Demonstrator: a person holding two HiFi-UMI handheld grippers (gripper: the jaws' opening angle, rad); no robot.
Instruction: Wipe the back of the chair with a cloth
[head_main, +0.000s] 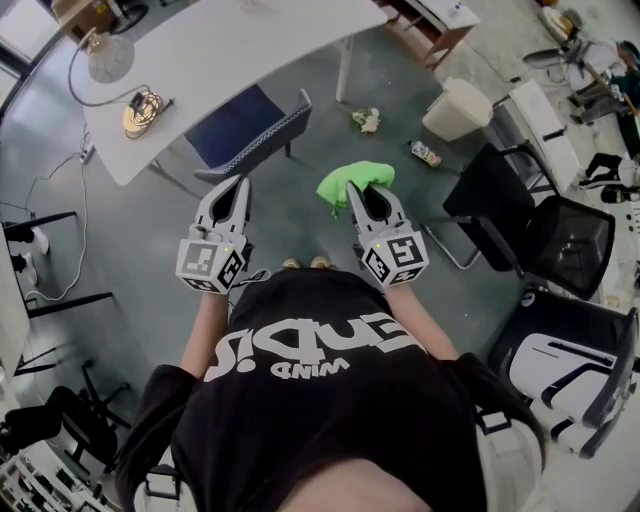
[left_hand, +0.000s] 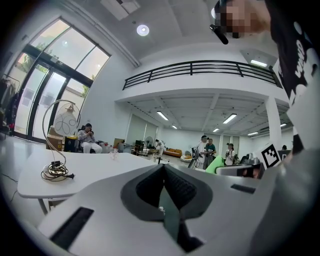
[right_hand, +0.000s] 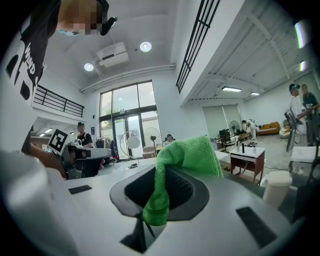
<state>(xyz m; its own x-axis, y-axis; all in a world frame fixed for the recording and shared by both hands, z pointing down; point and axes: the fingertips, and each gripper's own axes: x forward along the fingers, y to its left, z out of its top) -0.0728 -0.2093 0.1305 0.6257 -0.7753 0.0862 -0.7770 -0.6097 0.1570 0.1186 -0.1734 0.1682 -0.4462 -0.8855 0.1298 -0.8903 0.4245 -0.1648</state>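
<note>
A dark blue chair (head_main: 245, 125) with a patterned grey back stands ahead of me, tucked partly under the white table (head_main: 220, 60). My right gripper (head_main: 358, 192) is shut on a green cloth (head_main: 350, 183), which bunches above the jaws and hangs between them in the right gripper view (right_hand: 182, 162). My left gripper (head_main: 238, 188) is shut with nothing in it; its jaws meet tip to tip in the left gripper view (left_hand: 164, 167). Both grippers are held level in front of my chest, short of the chair's back.
A coiled cable (head_main: 143, 110) and a lamp (head_main: 108, 58) lie on the table. A black office chair (head_main: 545, 230) and another chair (head_main: 570, 360) stand to the right. A white bin (head_main: 458, 108), a bottle (head_main: 425, 153) and crumpled litter (head_main: 366, 120) lie on the grey floor.
</note>
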